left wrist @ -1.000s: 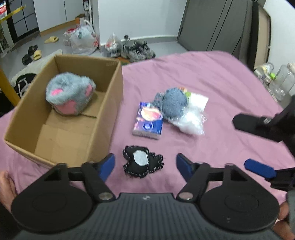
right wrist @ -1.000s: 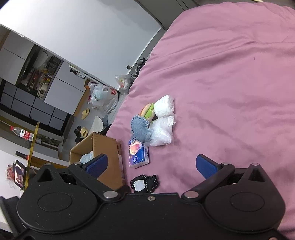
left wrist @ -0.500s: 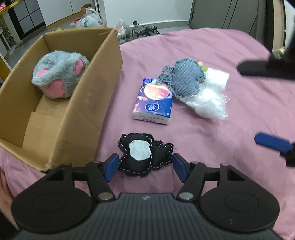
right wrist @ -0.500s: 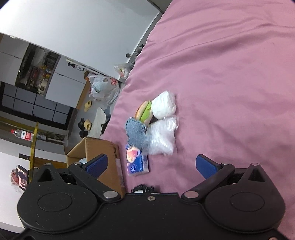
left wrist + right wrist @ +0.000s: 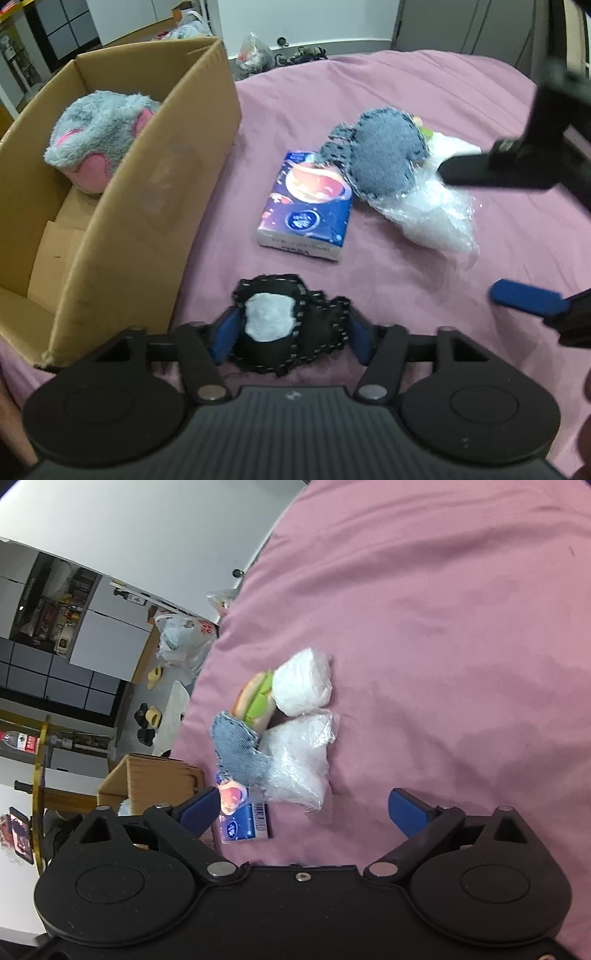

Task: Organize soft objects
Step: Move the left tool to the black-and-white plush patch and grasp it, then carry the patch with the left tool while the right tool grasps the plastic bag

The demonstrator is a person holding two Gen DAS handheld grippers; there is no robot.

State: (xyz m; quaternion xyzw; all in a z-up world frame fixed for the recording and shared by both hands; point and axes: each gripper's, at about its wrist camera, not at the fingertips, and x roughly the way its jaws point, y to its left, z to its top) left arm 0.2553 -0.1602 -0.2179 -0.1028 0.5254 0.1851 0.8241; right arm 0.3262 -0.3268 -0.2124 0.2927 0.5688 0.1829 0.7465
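While closing on black plush [image 5: 291,325] lying on bed [image 5: 424,92] beside box [image 5: 147,206], left gripper [image 5: 290,338] bracketed it, pads seemingly touching. Right gripper [image 5: 306,812] spread, narrowing, empty over bagged stuffing [image 5: 295,768]. Next, probably: finish pinch, lift into box.

The bed [image 5: 424,96] wears a plain mauve-pink sheet. The cardboard box [image 5: 155,206] at nine o'clock is tan; the plush toy [image 5: 99,140] in it is grey with pink patches. The tissue pack [image 5: 306,206] is purple-blue with an orange planet print. The black pouch [image 5: 291,325] has white stitching and a white patch. The denim pouch [image 5: 384,158] is faded blue.
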